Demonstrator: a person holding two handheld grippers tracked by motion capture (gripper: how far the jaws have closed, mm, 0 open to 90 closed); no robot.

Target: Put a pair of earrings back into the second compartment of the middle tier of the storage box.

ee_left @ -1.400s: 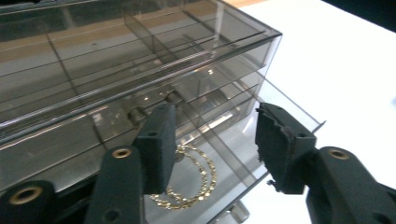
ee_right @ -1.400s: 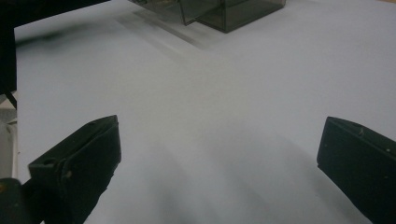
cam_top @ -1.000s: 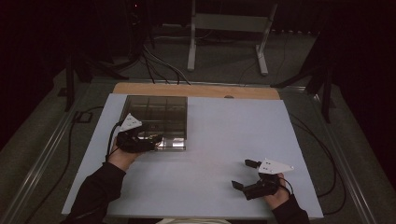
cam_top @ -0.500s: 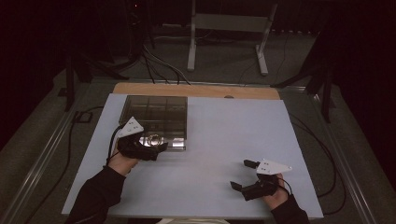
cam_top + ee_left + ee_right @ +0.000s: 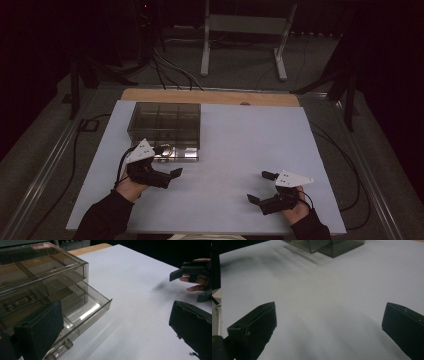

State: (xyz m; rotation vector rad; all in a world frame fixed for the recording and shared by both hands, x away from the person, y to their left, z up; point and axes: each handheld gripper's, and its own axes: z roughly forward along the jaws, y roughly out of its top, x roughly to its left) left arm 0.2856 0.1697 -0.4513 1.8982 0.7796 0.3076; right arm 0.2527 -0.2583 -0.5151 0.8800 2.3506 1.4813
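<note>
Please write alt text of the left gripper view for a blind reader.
A clear plastic drawer box sits on a white table, its bottom drawer pulled partly out. The left gripper is open beside it, holding nothing.

The tabletop was plain pale white, with a tan wooden strip along its far edge. The drawer box was smoky, see-through brown-grey plastic. Each hand-held gripper had black jaws and a light grey three-cornered plate.
</note>
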